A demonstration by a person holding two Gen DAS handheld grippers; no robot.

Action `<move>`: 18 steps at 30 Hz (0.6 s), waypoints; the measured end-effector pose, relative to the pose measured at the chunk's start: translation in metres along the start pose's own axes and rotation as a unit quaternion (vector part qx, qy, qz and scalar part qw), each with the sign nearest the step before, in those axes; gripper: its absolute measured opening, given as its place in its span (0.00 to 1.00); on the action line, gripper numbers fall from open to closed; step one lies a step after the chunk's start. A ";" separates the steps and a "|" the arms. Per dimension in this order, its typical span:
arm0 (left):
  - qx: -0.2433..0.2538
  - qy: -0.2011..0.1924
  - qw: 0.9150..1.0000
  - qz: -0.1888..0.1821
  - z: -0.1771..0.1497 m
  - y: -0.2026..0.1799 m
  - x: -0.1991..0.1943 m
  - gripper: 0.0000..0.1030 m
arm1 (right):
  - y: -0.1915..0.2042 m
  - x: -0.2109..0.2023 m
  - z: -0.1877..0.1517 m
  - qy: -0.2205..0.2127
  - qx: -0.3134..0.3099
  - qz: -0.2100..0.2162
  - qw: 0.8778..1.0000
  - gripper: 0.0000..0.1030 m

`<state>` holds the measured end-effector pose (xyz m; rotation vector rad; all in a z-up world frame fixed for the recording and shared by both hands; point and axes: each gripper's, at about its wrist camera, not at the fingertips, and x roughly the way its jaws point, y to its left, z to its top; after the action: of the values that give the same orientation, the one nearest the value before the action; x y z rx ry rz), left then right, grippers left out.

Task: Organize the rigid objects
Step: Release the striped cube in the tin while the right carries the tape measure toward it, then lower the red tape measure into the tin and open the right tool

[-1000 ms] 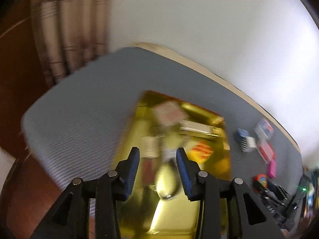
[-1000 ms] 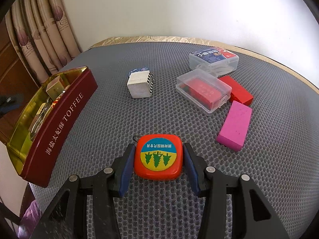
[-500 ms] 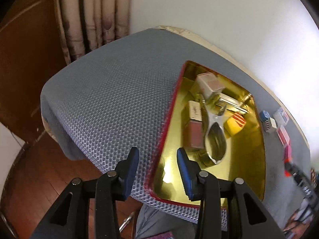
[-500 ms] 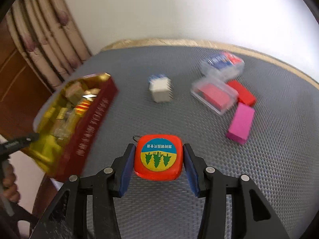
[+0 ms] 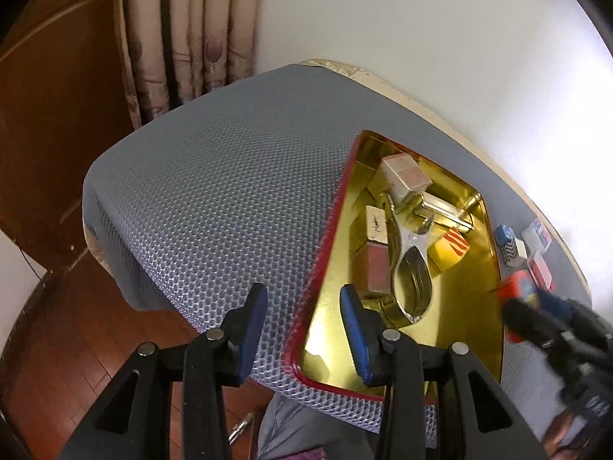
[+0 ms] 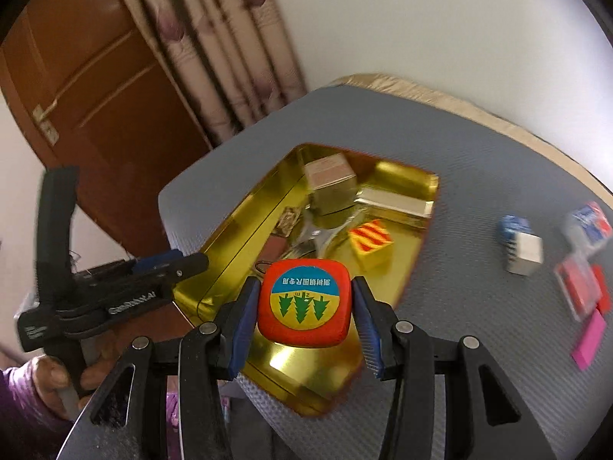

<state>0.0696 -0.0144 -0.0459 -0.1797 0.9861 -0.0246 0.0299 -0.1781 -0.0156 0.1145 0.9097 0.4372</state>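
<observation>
My right gripper [image 6: 304, 324] is shut on an orange tape measure [image 6: 304, 301] with a blue and yellow tree label and holds it above the near end of the gold tin [image 6: 230, 249]. The tape measure also shows in the left wrist view [image 5: 517, 291]. The tin [image 5: 333, 349] holds several small boxes and a metal clip [image 5: 412, 268]. My left gripper [image 5: 302, 326] is open and empty, its jaws either side of the tin's red near-left rim. It shows at the left of the right wrist view [image 6: 180, 264].
A white and blue cube [image 6: 523, 249], clear plastic cases [image 6: 578, 287], a red block and a pink block [image 6: 590, 339] lie on the grey mesh mat [image 6: 479, 176] to the right. A curtain [image 5: 187, 38] and a wooden door [image 6: 95, 96] stand behind the table's left edge.
My right gripper has lifted the tape measure off the mat and carried it left, over the tin. My left gripper has pulled back from over the tin to its near-left rim.
</observation>
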 end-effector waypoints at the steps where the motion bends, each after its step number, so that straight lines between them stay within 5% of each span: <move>1: -0.003 0.001 1.000 -0.001 0.001 0.002 0.000 0.39 | 0.002 0.007 0.001 0.007 0.000 0.004 1.000 0.43; 18: -0.001 0.028 1.000 -0.009 0.001 0.002 0.014 0.39 | -0.030 0.053 0.003 0.045 0.054 0.009 0.998 0.44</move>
<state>0.0784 -0.0141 -0.0568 -0.1902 1.0403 -0.0466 0.0706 -0.1830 -0.0613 0.2032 1.0213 0.4136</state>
